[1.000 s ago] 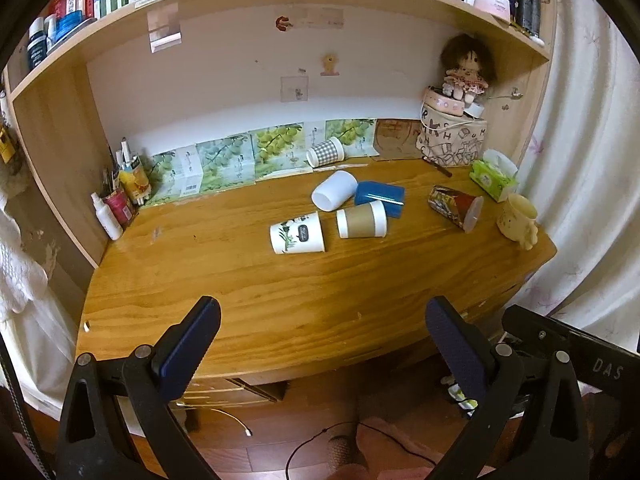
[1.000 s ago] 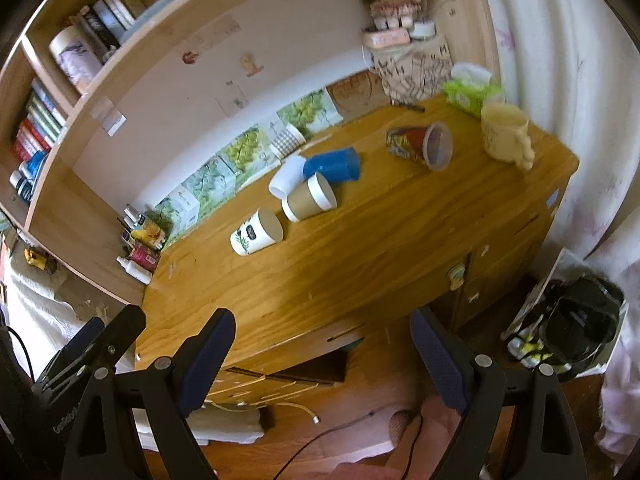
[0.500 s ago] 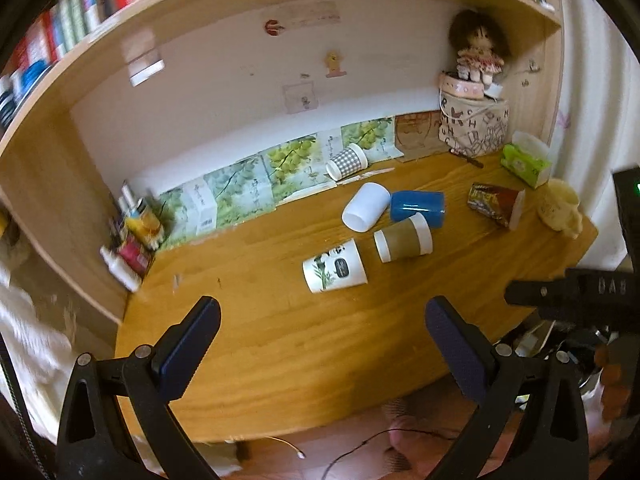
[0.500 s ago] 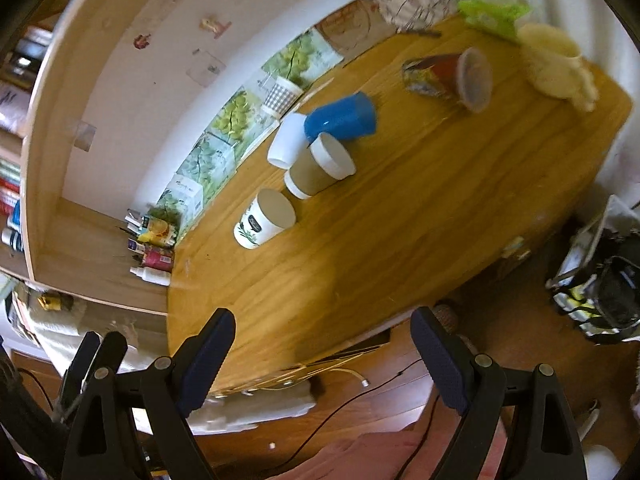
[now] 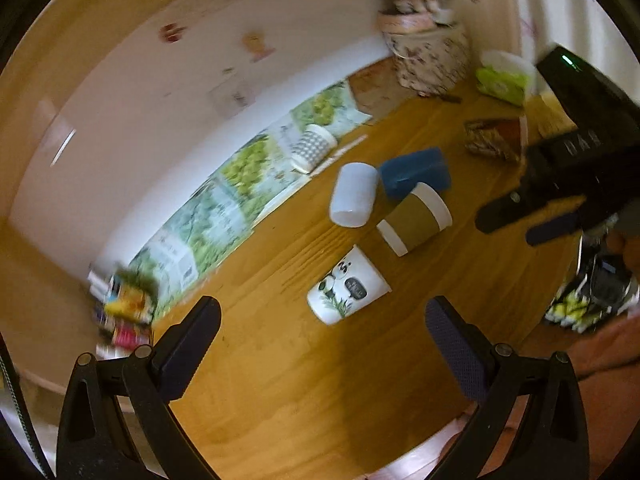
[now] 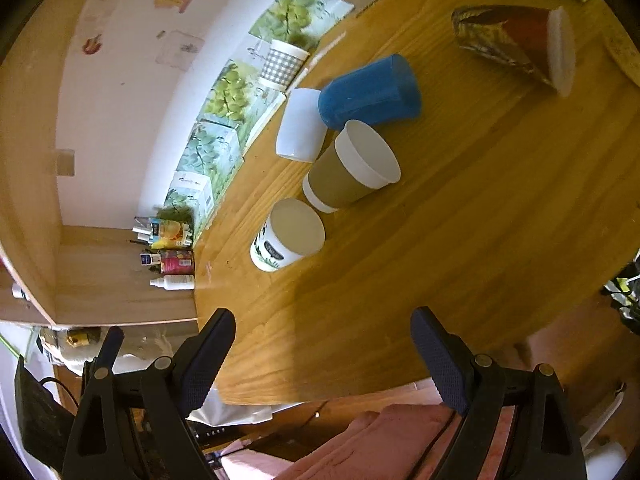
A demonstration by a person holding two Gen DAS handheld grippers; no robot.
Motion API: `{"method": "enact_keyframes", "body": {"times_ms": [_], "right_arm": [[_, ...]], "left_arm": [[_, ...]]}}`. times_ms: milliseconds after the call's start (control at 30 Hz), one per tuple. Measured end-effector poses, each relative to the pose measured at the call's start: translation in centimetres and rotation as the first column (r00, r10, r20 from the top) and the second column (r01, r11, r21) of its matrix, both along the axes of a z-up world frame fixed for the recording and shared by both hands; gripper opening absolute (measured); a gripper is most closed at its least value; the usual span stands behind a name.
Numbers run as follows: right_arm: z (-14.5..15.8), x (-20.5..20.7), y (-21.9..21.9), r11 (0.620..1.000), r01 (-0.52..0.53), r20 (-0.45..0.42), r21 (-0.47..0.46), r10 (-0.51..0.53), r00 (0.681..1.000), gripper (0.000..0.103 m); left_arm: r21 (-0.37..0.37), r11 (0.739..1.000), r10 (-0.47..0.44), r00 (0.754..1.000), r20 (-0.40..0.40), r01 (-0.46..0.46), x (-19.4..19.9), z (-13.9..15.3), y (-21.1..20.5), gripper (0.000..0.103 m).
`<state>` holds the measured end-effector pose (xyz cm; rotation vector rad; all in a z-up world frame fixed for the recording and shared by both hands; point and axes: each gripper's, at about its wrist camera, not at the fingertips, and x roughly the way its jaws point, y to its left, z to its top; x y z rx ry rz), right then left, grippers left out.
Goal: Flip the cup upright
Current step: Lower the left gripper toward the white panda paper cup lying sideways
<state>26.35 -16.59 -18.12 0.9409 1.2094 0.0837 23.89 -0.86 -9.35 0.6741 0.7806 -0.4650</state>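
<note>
A white paper cup point(image 6: 289, 235) with a panda print lies on its side on the wooden tabletop point(image 6: 460, 240), just ahead of the right gripper point(image 6: 322, 344) and between the lines of its wide-spread, empty fingers point(image 6: 434, 354). Beyond it lie a brown-sleeved cup point(image 6: 352, 166), a plain white cup point(image 6: 301, 126) and a blue cup point(image 6: 370, 90), all toppled and close together. The left gripper point(image 5: 322, 332) also hovers short of the panda cup, fingers wide and empty. Likely risks: thin paper may crush under a firm squeeze, the round cup may roll away, or a finger may nudge the brown-sleeved neighbour.
</note>
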Motion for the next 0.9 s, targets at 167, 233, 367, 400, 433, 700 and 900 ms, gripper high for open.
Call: {"method": "enact_keyframes", "body": {"times_ms": [167, 233, 367, 400, 433, 700, 900], "right_arm": [[-0.9, 2.3, -1.0, 1.000, -0.012, -0.042, 0.018, 0.012, 0.999, 0.090], [-1.2, 3.3, -1.4, 1.000, -0.016, -0.055, 0.023, 0.017, 0.998, 0.090], [-2.1, 5.1, -2.0, 0.999, -0.030, -0.079, 0.030, 0.032, 0.996, 0.090], [-2.3, 5.5, -2.1, 0.999, -0.034, -0.084, 0.030, 0.036, 0.996, 0.090], [-2.4, 5.9, -2.3, 0.999, -0.038, -0.090, 0.030, 0.040, 0.995, 0.090], [-3.9, 8.4, -3.4, 0.997, -0.073, -0.130, 0.027, 0.076, 0.989, 0.090], [-4.6, 9.9, -3.6, 0.993, -0.112, -0.147, 0.026, 0.115, 0.982, 0.090]], "left_arm": [[0.054, 0.992, -0.115, 0.993, -0.039, 0.117, 1.7, -1.8, -1.7, 0.102], [0.074, 0.985, -0.153, 0.987, -0.057, 0.157, 2.4, -2.6, -2.2, 0.102], [0.135, 0.962, -0.223, 0.968, -0.112, 0.237, 4.1, -4.7, -3.3, 0.102], [0.145, 0.957, -0.234, 0.964, -0.122, 0.251, 4.4, -5.0, -3.5, 0.102], [0.158, 0.948, -0.255, 0.957, -0.138, 0.275, 4.8, -5.6, -3.7, 0.102], [0.224, 0.878, -0.369, 0.897, -0.244, 0.422, 6.6, -8.8, -5.1, 0.102], [0.223, 0.832, -0.419, 0.839, -0.348, 0.508, 7.8, -10.4, -5.6, 0.102]]}}
